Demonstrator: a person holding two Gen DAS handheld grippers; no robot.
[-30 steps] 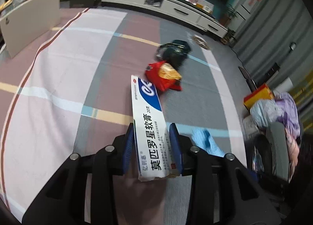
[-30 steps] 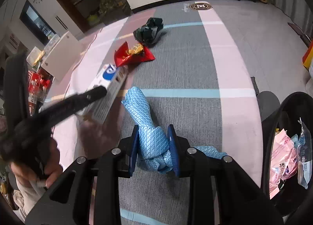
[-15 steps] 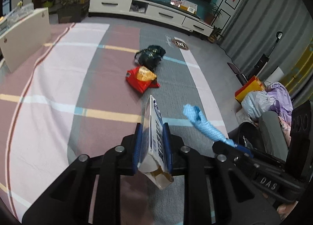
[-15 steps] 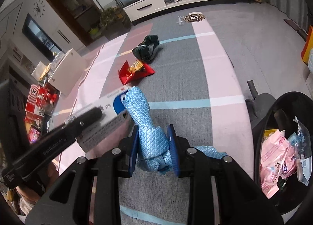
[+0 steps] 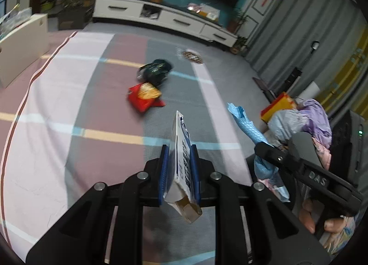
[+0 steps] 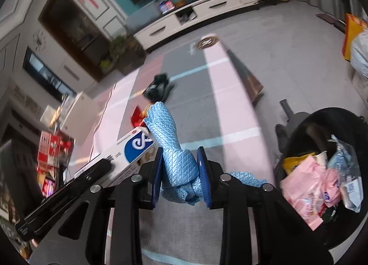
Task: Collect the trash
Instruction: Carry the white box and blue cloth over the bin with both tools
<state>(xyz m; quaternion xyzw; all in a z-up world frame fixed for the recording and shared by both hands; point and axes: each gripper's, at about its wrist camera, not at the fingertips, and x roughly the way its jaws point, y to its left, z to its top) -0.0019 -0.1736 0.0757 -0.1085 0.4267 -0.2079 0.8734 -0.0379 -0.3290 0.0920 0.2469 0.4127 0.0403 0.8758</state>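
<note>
Wrappers, apparently two (image 5: 145, 97) (image 5: 155, 71), lie on carpet; left hand-held gripper (image 5: 179, 168) pinches one box (image 5: 182, 150), right hand-held gripper (image 6: 180, 168) one blue cloth (image 6: 170, 145).

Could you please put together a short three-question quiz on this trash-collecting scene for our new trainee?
1. True or false: the left claw is shut on a white box.
2. What does the right claw grip?
3. The red packet lies: A) in the black bin, B) on the carpet, C) on the TV cabinet.

Key: 1 true; 2 a blue cloth; 3 B.
</note>
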